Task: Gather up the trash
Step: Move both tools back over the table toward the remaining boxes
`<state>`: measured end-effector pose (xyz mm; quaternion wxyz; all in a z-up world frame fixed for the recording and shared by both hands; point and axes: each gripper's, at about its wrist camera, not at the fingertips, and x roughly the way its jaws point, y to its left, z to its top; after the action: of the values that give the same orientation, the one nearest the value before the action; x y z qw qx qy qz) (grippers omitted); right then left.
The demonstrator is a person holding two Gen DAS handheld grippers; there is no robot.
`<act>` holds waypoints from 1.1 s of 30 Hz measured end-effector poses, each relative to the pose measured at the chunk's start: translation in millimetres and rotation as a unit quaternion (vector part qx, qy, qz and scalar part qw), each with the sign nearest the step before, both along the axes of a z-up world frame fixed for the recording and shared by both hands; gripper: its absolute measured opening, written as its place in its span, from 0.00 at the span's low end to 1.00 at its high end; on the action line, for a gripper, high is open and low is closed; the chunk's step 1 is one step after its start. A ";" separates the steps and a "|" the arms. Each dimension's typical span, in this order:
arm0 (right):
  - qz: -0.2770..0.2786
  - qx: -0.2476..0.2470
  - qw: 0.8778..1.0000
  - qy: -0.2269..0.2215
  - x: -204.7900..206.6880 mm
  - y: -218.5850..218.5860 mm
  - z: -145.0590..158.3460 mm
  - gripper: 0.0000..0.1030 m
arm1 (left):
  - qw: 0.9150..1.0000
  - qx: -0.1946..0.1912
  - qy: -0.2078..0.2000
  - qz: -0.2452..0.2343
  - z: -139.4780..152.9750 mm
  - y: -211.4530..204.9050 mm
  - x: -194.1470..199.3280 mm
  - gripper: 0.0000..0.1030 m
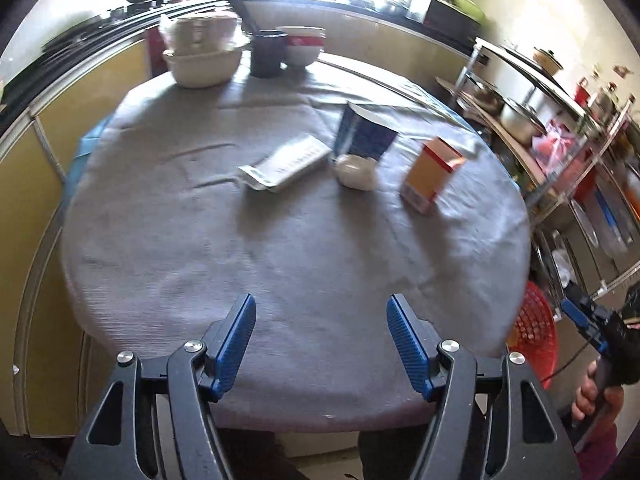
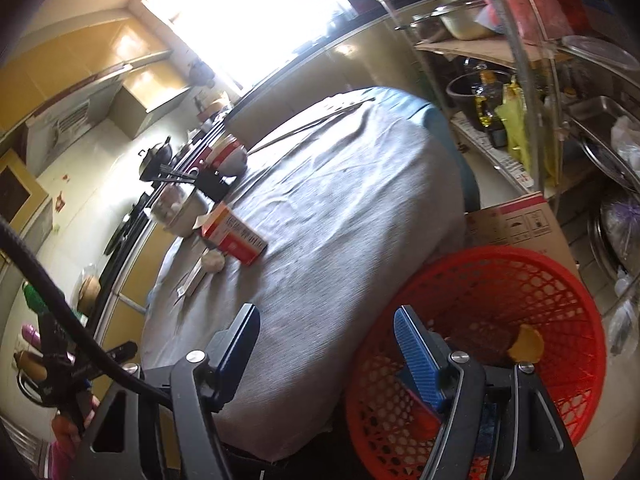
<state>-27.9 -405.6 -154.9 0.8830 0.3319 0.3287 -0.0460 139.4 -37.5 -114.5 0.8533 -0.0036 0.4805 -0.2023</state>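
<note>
Four bits of trash lie ahead of the left gripper (image 1: 321,344), well beyond its fingertips: an orange carton (image 1: 430,176) off to its right, a dark blue carton (image 1: 366,132) straight ahead, a crumpled white wad (image 1: 354,170) touching the foot of that blue one, and a flat white packet (image 1: 286,164) just left of the wad. The left gripper hangs open with nothing between its jaws. Same story for the right gripper (image 2: 326,354), open and empty over the near edge, the red basket (image 2: 560,280) right beside it, below the rim of the surface (image 1: 280,264).

Risks now. The wad leans on the blue carton, so a reach for either could topple or drag the other. The flat packet hugs the cloth (thin things are awkward to pinch), and the jaws might bunch the grey cloth instead. The cloth is loose and wrinkled; a tug could shift the bowls (image 1: 208,56) and dark mug (image 1: 267,53) at the far side.

Around it: yellow cabinets, a wok by the bright window, cluttered metal shelving to the right.
</note>
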 end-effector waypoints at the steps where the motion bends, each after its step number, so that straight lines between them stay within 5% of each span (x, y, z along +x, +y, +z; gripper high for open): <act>1: 0.005 -0.001 1.000 0.000 2.0 3.5 0.1 0.72 | 1.000 0.000 -0.001 0.004 0.1 5.1 1.2 0.67; 20: 0.041 0.006 0.999 0.014 30.8 24.2 -6.6 0.72 | 1.000 0.019 -0.002 0.020 -7.5 23.4 31.6 0.73; 33: 0.129 -0.054 0.990 0.011 131.5 72.2 1.2 0.72 | 0.995 0.081 -0.004 -0.055 -11.3 -4.8 102.2 0.74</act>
<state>103.6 -333.4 -153.6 0.8943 0.2384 0.3757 0.0470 241.7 -42.3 -125.7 0.8404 0.0931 0.4913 -0.2090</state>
